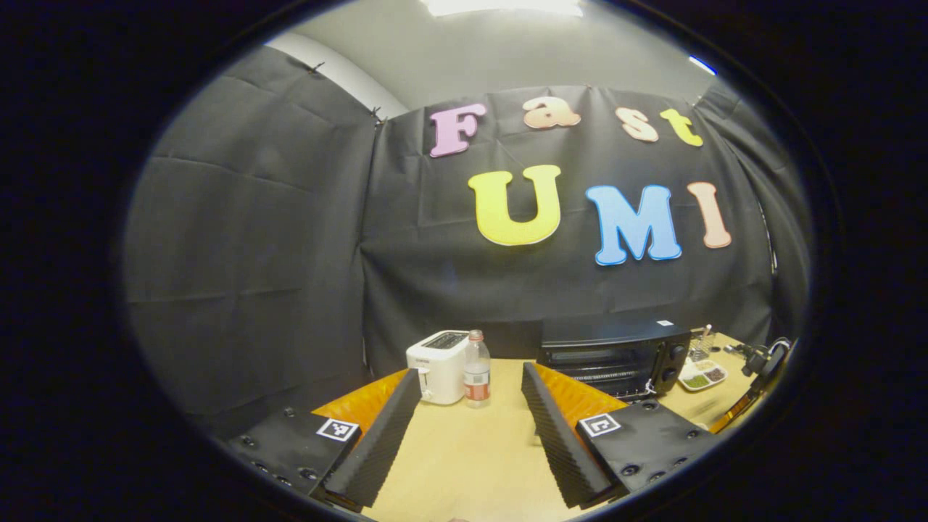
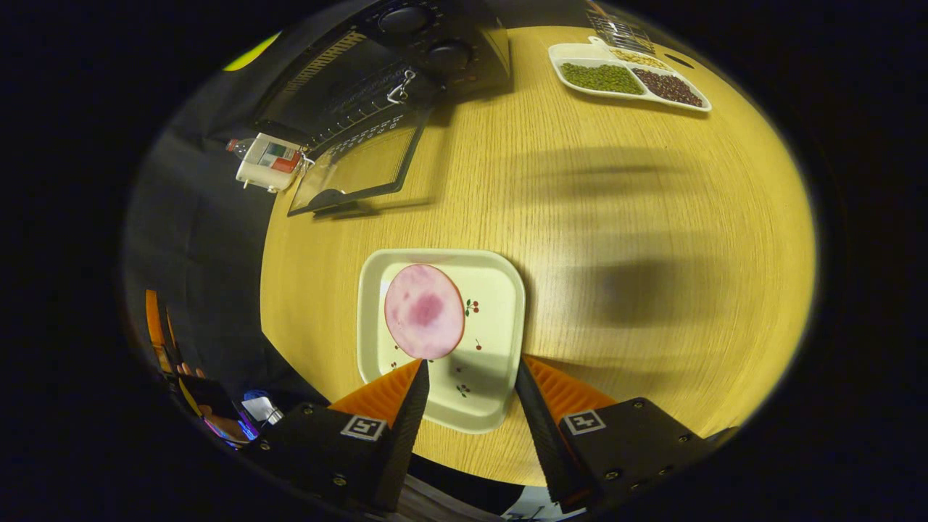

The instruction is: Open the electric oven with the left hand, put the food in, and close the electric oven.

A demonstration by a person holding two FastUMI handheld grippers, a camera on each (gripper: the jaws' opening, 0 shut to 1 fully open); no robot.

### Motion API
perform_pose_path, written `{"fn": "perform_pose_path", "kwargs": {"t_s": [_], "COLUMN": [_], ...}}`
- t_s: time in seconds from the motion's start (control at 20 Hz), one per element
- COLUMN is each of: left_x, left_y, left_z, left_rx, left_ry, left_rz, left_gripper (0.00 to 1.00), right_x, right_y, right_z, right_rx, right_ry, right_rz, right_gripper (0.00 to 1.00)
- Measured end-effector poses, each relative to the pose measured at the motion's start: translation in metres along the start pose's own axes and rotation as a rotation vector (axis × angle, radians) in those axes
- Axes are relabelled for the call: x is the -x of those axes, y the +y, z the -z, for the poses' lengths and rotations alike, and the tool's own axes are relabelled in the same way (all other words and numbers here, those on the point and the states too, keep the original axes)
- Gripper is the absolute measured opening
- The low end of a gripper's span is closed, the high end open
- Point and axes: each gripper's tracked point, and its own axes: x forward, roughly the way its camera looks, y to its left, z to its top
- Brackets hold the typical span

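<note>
Oven [image 2: 362,109] door already down at 11 o'clock; right gripper [image 2: 470,380] jaws wide over ham slice [image 2: 424,311] on plate [image 2: 493,290], left gripper [image 1: 471,435] jaws wide, empty; loading, closing left

I see a light wooden table [image 2: 616,239] carrying a black electric oven [image 2: 406,58] with door dropped open, white toaster [image 1: 438,366], water bottle [image 1: 476,368], divided bean tray [image 2: 627,76], square plate [image 2: 486,391] of ham [image 2: 424,312].

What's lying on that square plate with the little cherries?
A round pink slice of meat lies flat on the square plate. Around it the plate is bare, showing cherry prints. The right claw's fingers cover the near edge, so that part stays unseen.
</note>
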Motion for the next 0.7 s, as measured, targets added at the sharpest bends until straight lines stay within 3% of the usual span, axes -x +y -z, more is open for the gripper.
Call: {"fn": "perform_pose_path", "kwargs": {"t_s": [0.05, 0.1, 0.2, 0.35, 0.4, 0.45, 0.6, 0.7], "left_x": [-0.001, -0.002, -0.001, -0.002, -0.003, -0.004, -0.004, -0.005], "left_y": [0.002, 0.007, 0.013, 0.016, 0.016, 0.016, 0.013, 0.012], "left_z": [0.0, -0.002, -0.005, -0.006, -0.007, -0.008, -0.012, -0.015], "left_rx": [0.006, 0.01, 0.012, 0.014, 0.013, 0.015, 0.022, 0.011], "left_ry": [-0.001, -0.006, -0.017, -0.02, -0.02, -0.021, -0.029, -0.035], "left_rz": [-0.007, -0.021, -0.04, -0.044, -0.044, -0.045, -0.036, -0.031], "left_gripper": [0.99, 0.99, 0.99, 0.95, 0.99, 0.95, 0.95, 0.95], "right_x": [-0.002, -0.003, -0.004, -0.011, -0.003, -0.003, -0.006, -0.004], "right_y": [-0.008, -0.02, -0.019, -0.024, -0.025, -0.024, -0.021, -0.012], "right_z": [0.002, -0.001, -0.001, -0.008, -0.002, -0.001, -0.002, 0.003], "right_rx": [0.01, 0.01, -0.029, -0.057, -0.064, -0.07, -0.085, -0.131], "right_ry": [-0.002, -0.009, -0.019, -0.052, -0.045, -0.068, -0.077, -0.074], "right_rz": [0.03, 0.078, 0.057, 0.05, 0.047, 0.033, -0.002, -0.071], "right_gripper": [0.74, 0.64, 0.12, 0.12, 0.01, 0.01, 0.01, 0.01]}}
